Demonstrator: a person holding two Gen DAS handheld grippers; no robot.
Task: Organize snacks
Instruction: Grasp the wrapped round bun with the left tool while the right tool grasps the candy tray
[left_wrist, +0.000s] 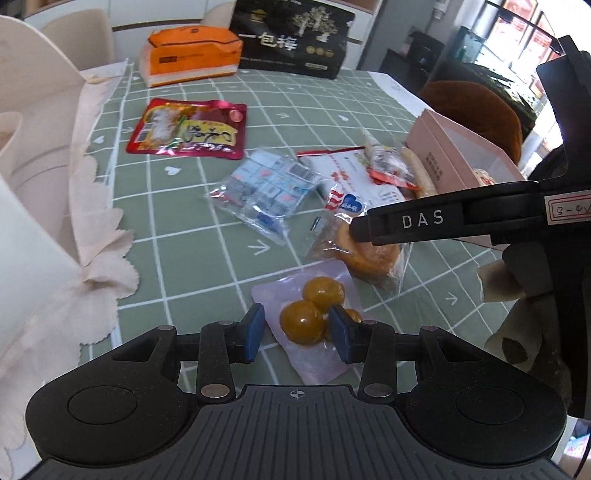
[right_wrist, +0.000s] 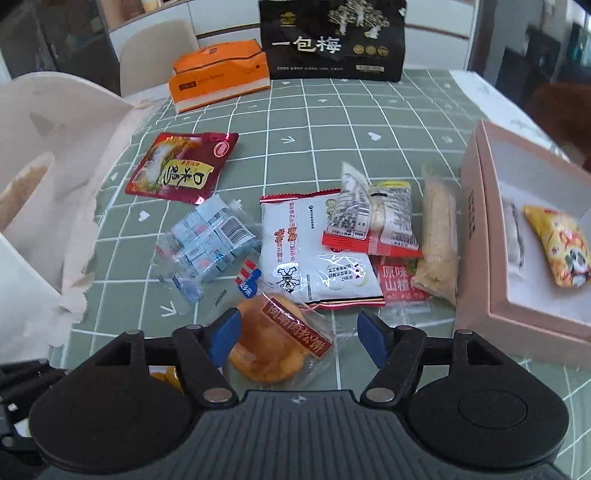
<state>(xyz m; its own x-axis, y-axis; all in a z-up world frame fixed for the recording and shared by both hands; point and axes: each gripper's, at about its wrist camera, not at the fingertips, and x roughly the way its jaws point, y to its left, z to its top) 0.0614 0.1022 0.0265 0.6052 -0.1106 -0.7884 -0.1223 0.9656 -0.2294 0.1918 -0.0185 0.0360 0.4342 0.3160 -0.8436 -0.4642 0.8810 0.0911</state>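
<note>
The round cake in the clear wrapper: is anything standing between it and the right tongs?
Nothing visible does. The round cake lies on the tablecloth directly before the open right tongs, its wrapper already partly between the blue pads. The white snack bag lies behind it.

a table (right_wrist: 369, 110) covered by a green cloth with a white grid is seen, and many packets are laid on it. in the right wrist view, a black bag (right_wrist: 332, 40) is stood at 12 o'clock, with an orange pack (right_wrist: 218, 74) just beside it at 11. a red pouch (right_wrist: 181, 168) is placed at 10, a clear bag of small blue packets (right_wrist: 210, 240) near the middle, and a white packet (right_wrist: 306, 251) touching it at the centre. a wrapped round cake (right_wrist: 273, 343) is laid at 6. a pink open box (right_wrist: 517, 236) is set at 3, with a long beige stick (right_wrist: 437, 232) just beside it. a packet of yellow balls (left_wrist: 310, 314) lies at 6 in the left wrist view.
</note>
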